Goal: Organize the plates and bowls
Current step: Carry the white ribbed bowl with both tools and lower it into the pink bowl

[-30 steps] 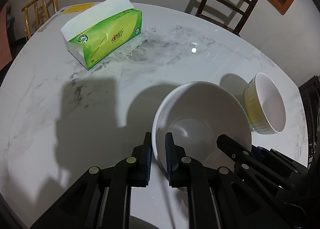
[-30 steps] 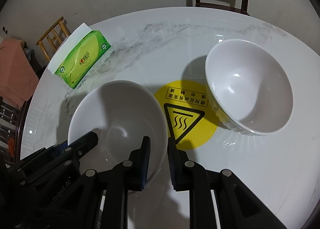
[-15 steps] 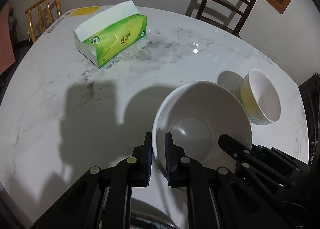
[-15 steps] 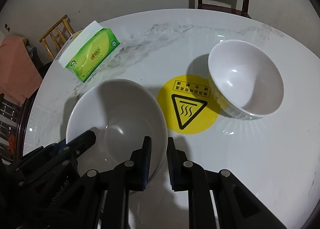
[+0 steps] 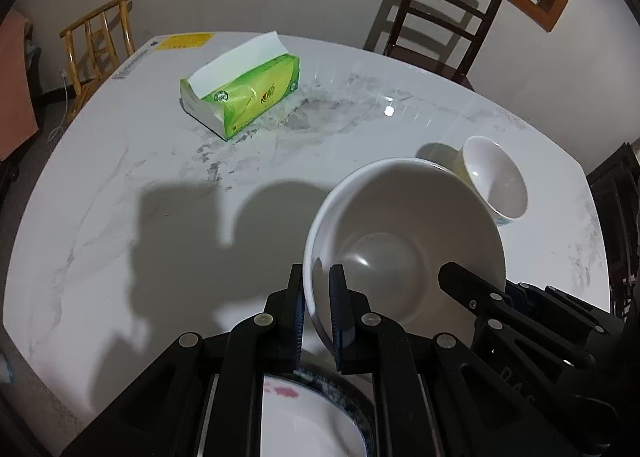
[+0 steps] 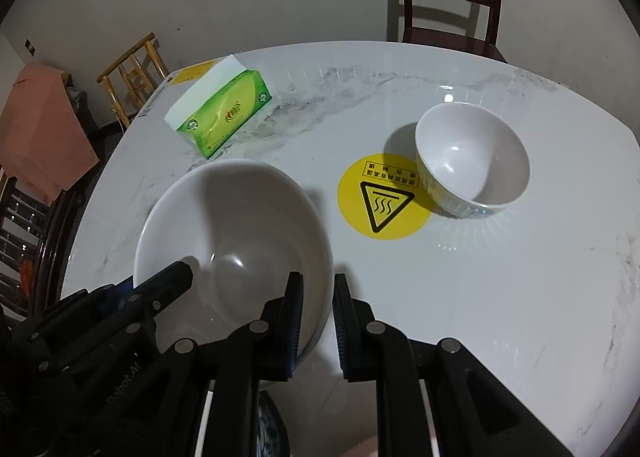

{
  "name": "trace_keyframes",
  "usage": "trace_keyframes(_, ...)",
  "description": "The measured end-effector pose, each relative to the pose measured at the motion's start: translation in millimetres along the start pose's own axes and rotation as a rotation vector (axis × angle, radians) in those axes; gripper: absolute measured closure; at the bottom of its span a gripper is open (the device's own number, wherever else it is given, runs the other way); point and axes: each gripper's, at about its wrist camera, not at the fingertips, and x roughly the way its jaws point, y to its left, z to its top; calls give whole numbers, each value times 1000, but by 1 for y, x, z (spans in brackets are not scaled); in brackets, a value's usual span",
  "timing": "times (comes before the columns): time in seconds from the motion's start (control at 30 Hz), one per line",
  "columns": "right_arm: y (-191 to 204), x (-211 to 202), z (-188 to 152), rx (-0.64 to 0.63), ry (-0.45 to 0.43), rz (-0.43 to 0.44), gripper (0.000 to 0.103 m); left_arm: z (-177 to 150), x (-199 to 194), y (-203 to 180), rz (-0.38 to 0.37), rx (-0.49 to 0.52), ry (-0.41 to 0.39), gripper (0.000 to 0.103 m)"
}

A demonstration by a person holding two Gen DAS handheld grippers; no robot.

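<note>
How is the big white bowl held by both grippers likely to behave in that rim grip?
The big white bowl looks rigid and glazed, so its rim may slip between the pads. The left gripper and right gripper pinch opposite rim sides, which probably limits tilting. It looks ceramic, likely heavy and breakable if dropped on the table.

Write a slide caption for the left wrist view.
Left tongs clamp the big white bowl's rim above a blue-rimmed plate; small bowl and tissue box behind.

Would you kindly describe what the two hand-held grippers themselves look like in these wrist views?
The left hand-held gripper and the right hand-held gripper look alike: matte black angular linkage arms with round silver pivot pins, ending in flat parallel fingers faced with dark blue ribbed pads. Faint raised lettering marks one black body. No cables or sleeves are visible.
</note>
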Motion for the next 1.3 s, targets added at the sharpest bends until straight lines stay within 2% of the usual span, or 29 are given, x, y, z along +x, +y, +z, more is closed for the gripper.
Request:
trace_keyframes(0.37, -9, -50, -29, -5, -19, -21, 88, -27, -37, -20, -8, 33, -4, 94)
trace_keyframes(0.73, -47, -100, -84, 37, -39, -56, 88, -76, -68, -69, -41, 102, 11, 94)
trace_keyframes(1.03, -82, -105, -133, 90, -5, -72, 88, -118, -66, -105, -54, 162, 51, 94)
trace_keyframes(1.3, -97, -89, -152, 121, 34, -70, 88, -136, -47, -117, -40, 171, 99, 94)
